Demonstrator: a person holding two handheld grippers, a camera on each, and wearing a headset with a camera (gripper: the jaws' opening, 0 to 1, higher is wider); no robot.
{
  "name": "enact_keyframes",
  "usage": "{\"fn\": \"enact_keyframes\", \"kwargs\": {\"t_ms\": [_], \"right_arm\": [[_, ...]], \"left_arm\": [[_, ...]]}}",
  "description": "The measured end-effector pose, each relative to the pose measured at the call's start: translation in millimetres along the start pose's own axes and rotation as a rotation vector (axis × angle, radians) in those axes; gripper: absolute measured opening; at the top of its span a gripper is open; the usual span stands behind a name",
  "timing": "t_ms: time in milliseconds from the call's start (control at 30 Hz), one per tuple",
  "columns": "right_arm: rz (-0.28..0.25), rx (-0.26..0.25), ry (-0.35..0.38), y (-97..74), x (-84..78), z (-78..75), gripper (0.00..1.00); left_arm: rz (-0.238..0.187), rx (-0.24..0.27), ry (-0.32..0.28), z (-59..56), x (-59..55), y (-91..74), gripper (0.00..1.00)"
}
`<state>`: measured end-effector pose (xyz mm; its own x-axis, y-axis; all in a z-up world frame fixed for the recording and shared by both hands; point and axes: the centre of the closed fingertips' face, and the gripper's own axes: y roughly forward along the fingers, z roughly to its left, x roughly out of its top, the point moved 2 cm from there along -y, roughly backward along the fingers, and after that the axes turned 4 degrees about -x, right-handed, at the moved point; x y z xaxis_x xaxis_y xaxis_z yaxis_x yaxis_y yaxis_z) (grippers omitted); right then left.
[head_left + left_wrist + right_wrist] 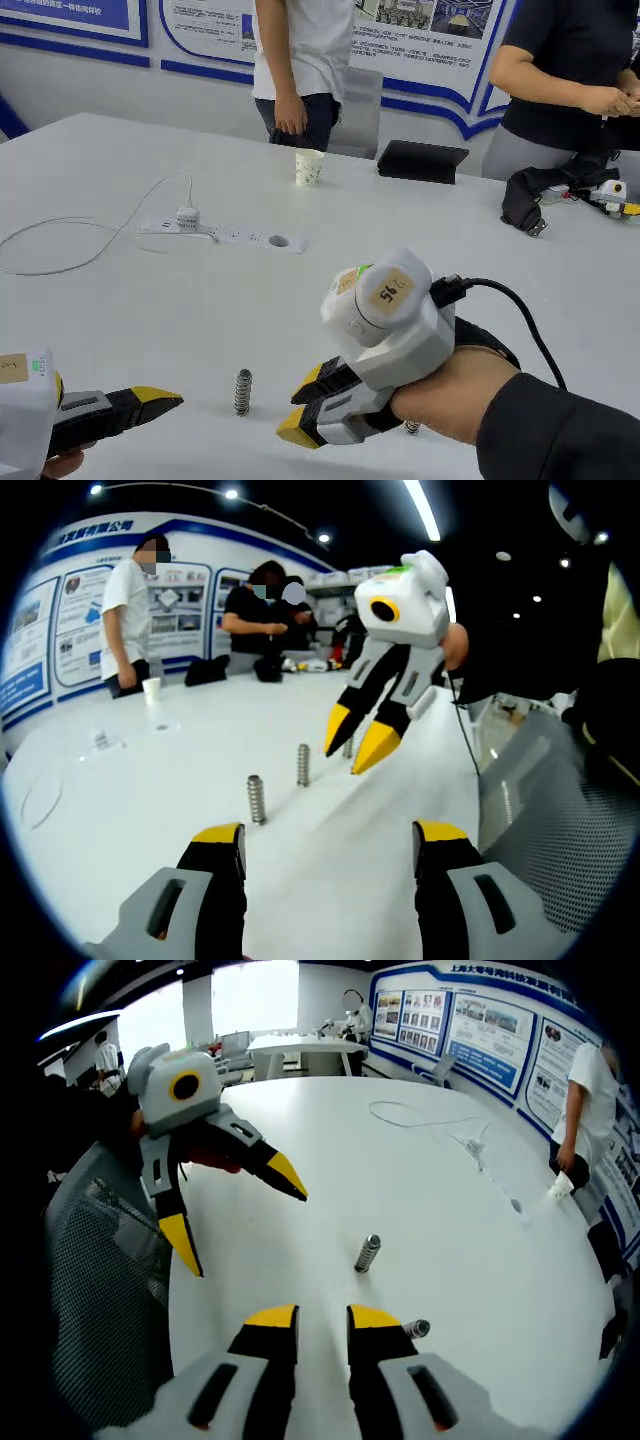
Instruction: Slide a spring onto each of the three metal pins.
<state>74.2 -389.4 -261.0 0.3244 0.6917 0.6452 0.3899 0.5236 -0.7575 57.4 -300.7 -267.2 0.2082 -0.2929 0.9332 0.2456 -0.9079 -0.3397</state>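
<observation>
The left gripper (330, 835) hangs low over the white counter (150, 320), its fingers spread wide and empty. The right gripper (312, 1318) has its fingers narrow, with a slim gap between them and nothing held. Between the two grippers a coil-wrapped pin (256, 800) stands upright and free on the counter, and a second pin (303, 765), also coiled, stands just beyond it. Another pin (415, 1328), likely the third, sits just beside the right gripper's finger, too small to tell whether it carries a spring. That closeness is the hazard, I judge: the pins look unanchored, so a sideways nudge from a yellow tip could topple one and send its spring rolling. The wide left fingers could also clip the near pin on closing. Farther off, a power strip (225, 235) and a paper cup (309, 166) lie well apart from the work
</observation>
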Motion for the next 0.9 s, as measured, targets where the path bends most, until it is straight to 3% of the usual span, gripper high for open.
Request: {"fn": "enact_keyframes", "kwargs": {"t_ms": [467,900], "right_arm": [[-0.081,-0.030,0.099,-16.6,-23.1,1.5,0.21],[-0.136,-0.072,0.169,-34.0,-58.8,-2.5,0.24]], "left_arm": [[-0.005,-0.001,-0.001,-1.0,2.5,0.1,0.71],[0.002,-0.011,-0.005,-4.3,0.5,3.3,0.72]]}}
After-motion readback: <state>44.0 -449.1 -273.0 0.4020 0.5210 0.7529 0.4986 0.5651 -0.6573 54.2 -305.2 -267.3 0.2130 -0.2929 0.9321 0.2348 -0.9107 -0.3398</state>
